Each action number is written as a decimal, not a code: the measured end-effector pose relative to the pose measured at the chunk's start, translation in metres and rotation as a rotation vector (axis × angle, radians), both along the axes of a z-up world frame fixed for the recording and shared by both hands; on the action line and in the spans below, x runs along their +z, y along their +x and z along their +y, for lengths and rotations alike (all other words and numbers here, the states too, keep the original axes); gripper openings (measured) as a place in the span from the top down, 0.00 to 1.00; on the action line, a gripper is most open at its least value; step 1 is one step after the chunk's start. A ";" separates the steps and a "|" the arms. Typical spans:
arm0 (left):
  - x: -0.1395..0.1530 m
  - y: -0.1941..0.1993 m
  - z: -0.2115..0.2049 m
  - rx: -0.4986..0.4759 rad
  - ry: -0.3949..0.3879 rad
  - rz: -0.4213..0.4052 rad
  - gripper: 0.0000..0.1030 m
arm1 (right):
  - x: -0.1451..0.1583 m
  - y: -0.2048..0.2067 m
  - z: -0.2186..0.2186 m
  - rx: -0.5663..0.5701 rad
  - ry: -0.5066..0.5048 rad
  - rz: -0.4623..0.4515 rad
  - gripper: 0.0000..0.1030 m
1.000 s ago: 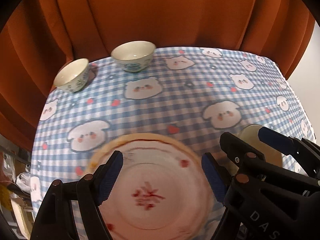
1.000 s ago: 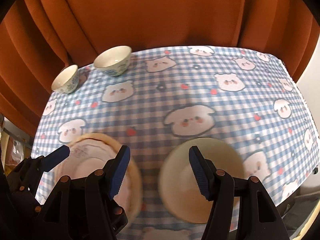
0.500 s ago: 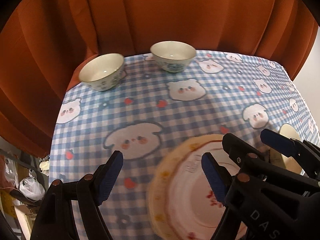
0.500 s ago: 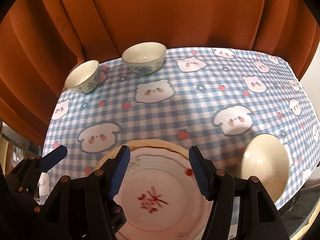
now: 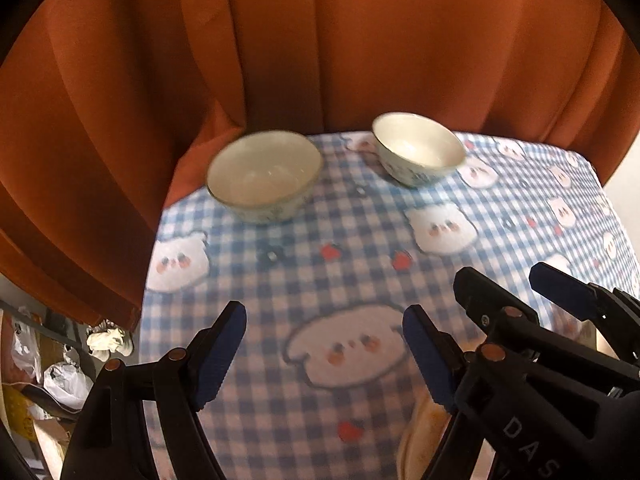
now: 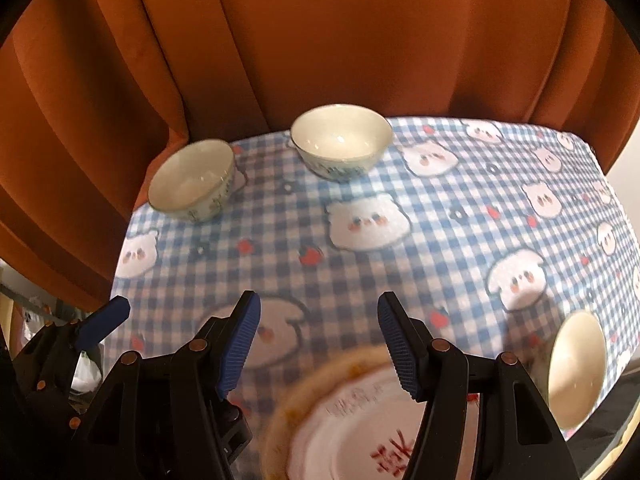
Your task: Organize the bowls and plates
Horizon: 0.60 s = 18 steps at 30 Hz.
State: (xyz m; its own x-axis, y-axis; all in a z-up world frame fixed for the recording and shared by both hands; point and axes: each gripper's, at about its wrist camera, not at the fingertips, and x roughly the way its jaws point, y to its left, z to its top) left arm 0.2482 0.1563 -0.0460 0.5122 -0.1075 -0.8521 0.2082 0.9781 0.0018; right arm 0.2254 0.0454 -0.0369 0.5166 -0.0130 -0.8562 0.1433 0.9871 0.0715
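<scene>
Left tongs (image 5: 324, 350) are spread wide with nothing between the pads, over bare checked cloth on the tabletop (image 5: 360, 272). Right tongs (image 6: 318, 340) are also wide and empty, hovering above the far rim of the plate (image 6: 360, 420) with the red mark, which sits just below and a bit right of them.

Ahead of the left tongs, slightly left: the near bowl (image 5: 264, 176). Further ahead and right: the second bowl (image 5: 418, 148). Both are upright, apart from each other, close to the orange curtain (image 5: 320, 40). Well off to the right of the right tongs, at the tabletop edge: a plain cream dish (image 6: 576, 368); can't tell if it's a bowl or a small plate.

My read: the step in hand is the left reach to the near bowl, probably to nest it with the second one.

- Come in over the rim, one pad inside and one outside the wall, and pinch low enough that the glaze doesn't slip.
- Take the rim nearest the tongs; the far side is tight against the curtain.
- Lift straight up before travelling sideways so the cloth doesn't drag.
- Keep the right tongs clear of the left's path; they're nearly side by side.
</scene>
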 end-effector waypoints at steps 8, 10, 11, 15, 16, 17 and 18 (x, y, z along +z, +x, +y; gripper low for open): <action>0.000 0.049 0.024 0.058 0.004 -0.009 0.21 | 0.003 0.055 0.026 0.034 0.001 -0.022 0.37; -0.002 0.062 0.029 0.078 0.013 -0.012 0.21 | 0.001 0.069 0.031 0.039 0.009 -0.026 0.37; -0.003 0.069 0.031 0.090 0.022 -0.018 0.22 | 0.000 0.077 0.034 0.042 0.012 -0.029 0.37; -0.008 0.093 0.036 0.096 0.065 -0.038 0.26 | -0.007 0.106 0.045 0.056 0.014 -0.032 0.37; -0.011 0.101 0.037 0.096 0.072 -0.039 0.26 | -0.010 0.113 0.048 0.058 0.013 -0.029 0.37; -0.013 0.105 0.038 0.097 0.073 -0.037 0.26 | -0.013 0.120 0.050 0.059 0.012 -0.027 0.37; -0.017 0.112 0.039 0.099 0.073 -0.031 0.27 | -0.015 0.125 0.051 0.059 0.014 -0.027 0.37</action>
State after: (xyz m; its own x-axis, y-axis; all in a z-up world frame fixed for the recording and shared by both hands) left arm 0.3607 0.1957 -0.0632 0.5435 0.0071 -0.8394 0.1090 0.9909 0.0790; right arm 0.3504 0.0967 -0.0520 0.5387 0.0295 -0.8420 0.0832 0.9926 0.0880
